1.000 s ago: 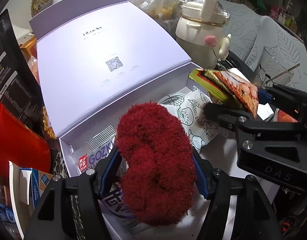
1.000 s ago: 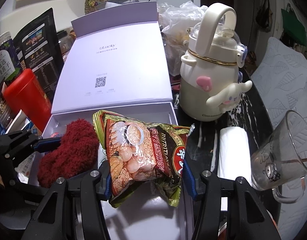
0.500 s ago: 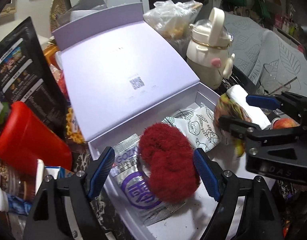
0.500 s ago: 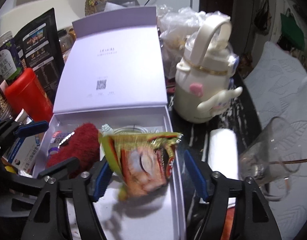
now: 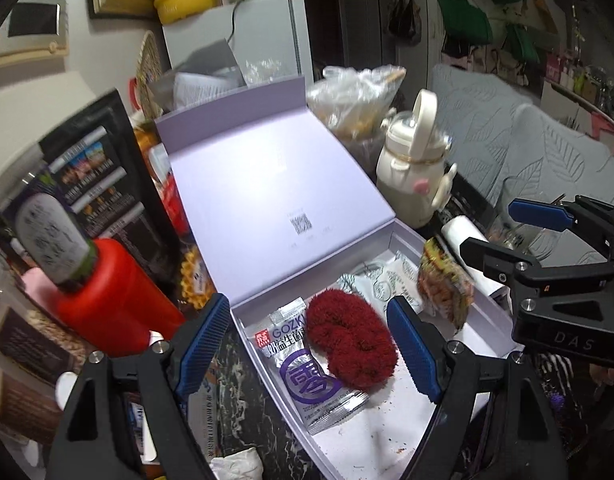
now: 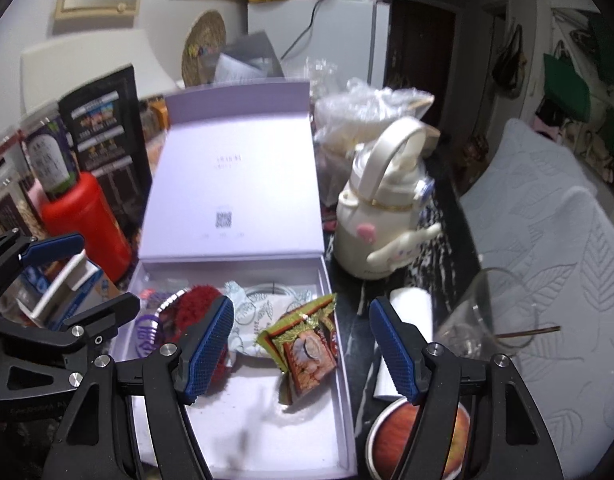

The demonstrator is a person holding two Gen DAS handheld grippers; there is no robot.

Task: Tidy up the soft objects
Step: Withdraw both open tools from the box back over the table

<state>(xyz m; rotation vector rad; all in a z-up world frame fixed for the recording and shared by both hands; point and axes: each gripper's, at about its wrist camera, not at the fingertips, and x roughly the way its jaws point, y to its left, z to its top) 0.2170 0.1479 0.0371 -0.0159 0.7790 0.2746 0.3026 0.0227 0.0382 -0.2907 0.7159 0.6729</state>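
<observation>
Both items have been let go since the earlier frames: the red fluffy scrunchie point(image 5: 351, 338) was then clamped in the left gripper point(image 5: 313, 346) and the snack packet point(image 6: 307, 350) in the right gripper point(image 6: 303, 350), and both sets of jaws have just been opening and now stand apart with nothing pressed between the pads. The scrunchie is seen lying in the lilac box point(image 5: 491, 328), partly on a silver sachet point(image 5: 307, 376); the packet rests tilted near the box's right wall, beside a white printed pouch point(image 6: 263, 312). Two placements are judged done. No further soft item can be picked out with certainty among the clutter. Close around the box are a red bottle point(image 6: 87, 224), a cream kettle-shaped bottle point(image 6: 383, 216), a glass point(image 6: 483, 320) and a white roll point(image 6: 407, 336), which crowd any reach beside it.
</observation>
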